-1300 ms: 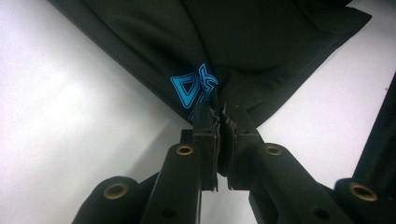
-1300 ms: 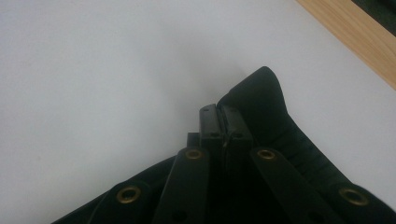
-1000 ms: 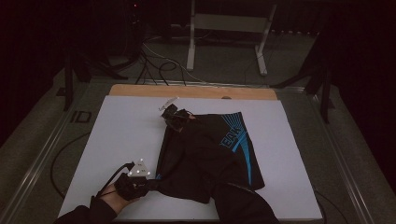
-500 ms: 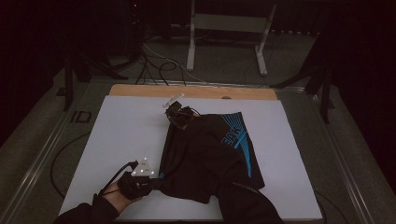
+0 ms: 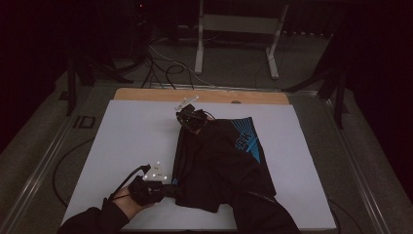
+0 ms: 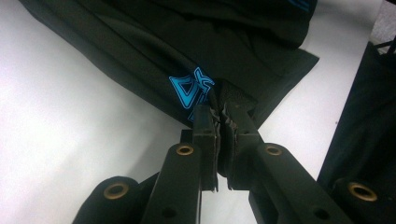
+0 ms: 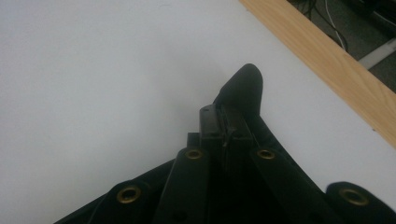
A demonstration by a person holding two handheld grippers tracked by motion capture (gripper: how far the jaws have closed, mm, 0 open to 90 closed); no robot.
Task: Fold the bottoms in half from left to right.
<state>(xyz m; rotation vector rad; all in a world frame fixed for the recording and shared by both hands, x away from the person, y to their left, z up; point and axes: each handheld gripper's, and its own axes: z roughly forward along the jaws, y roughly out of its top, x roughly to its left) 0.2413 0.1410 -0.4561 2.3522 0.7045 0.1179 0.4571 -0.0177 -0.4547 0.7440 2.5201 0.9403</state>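
A black garment (image 5: 229, 161) with a blue print lies on the white table (image 5: 131, 136), right of the middle. My left gripper (image 5: 168, 187) is at the near left, shut on the garment's near left corner. In the left gripper view its jaws (image 6: 218, 109) pinch black cloth (image 6: 187, 46) beside blue lettering (image 6: 191, 88). My right gripper (image 5: 192, 119) is at the garment's far left corner, shut on it. In the right gripper view a flap of black cloth (image 7: 243, 86) sticks out past the closed jaws (image 7: 225, 112). The dark right sleeve (image 5: 263, 214) lies across the garment.
A wooden strip (image 5: 146, 94) runs along the table's far edge, also in the right gripper view (image 7: 327, 60). Behind it are floor cables (image 5: 165, 68) and a white stand (image 5: 234, 29). Metal rails (image 5: 39, 165) border the table. White table surface spreads left of the garment.
Both grippers have shifted a little to the right and upward, carrying the garment's left edge with them. Both stay shut on the cloth.
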